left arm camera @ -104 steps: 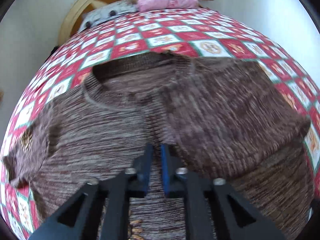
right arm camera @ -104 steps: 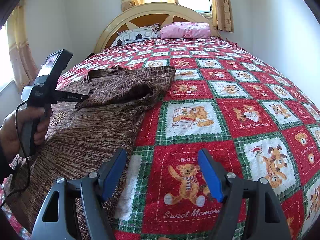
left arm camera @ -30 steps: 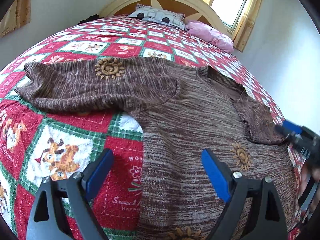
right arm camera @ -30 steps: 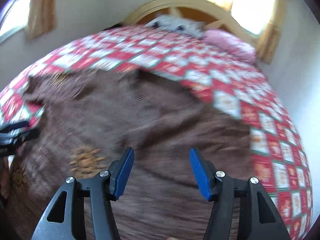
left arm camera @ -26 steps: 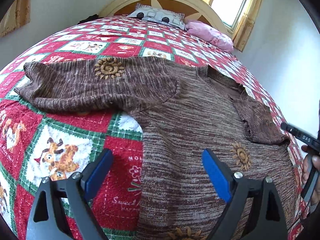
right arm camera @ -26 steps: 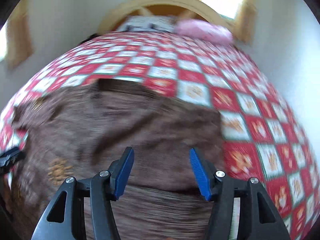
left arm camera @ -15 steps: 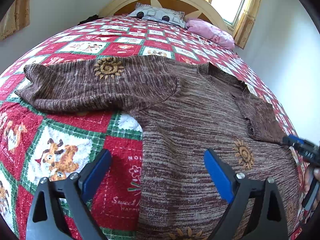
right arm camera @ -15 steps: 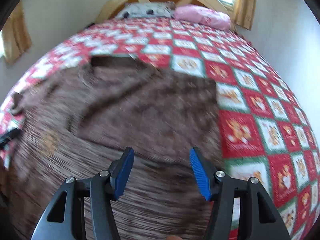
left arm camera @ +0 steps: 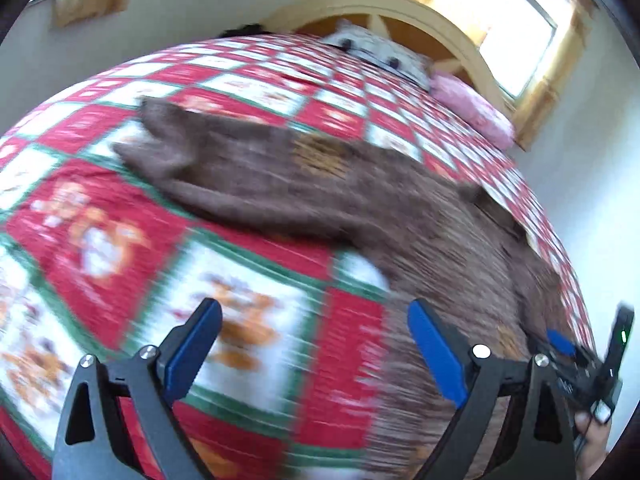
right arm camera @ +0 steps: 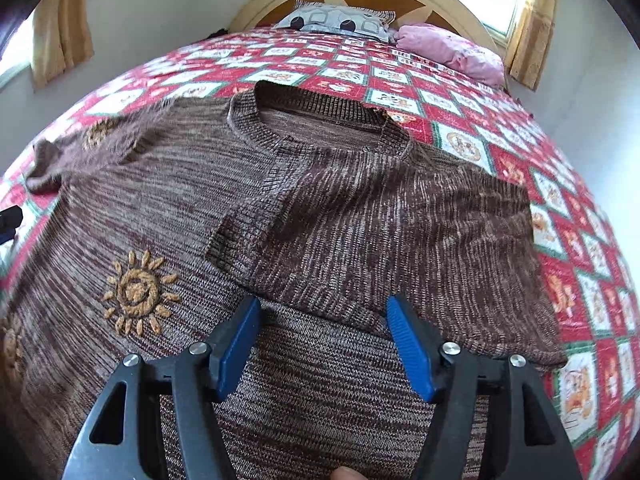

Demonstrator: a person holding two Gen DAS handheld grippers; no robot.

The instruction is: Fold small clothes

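The brown sweater (right arm camera: 328, 216) lies flat on the quilt (right arm camera: 580, 240), its right sleeve already folded over the chest below the collar. Both the left gripper (left arm camera: 314, 344) and the right gripper (right arm camera: 322, 344) are wide open and hold nothing. For a good next fold, I think the left gripper should pinch the spread sleeve (left arm camera: 248, 176) near its cuff and bring it across to the collar side without dragging the body.

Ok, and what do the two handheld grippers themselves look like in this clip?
Both look alike. The left gripper and right gripper have black angular plastic arms with triangular cut-outs and silver screw heads, ending in flat blue pads; ridges show on the right one's pads. In the left view, the right gripper's black handle shows a small green light and a bare hand. No cables or sleeves are visible.
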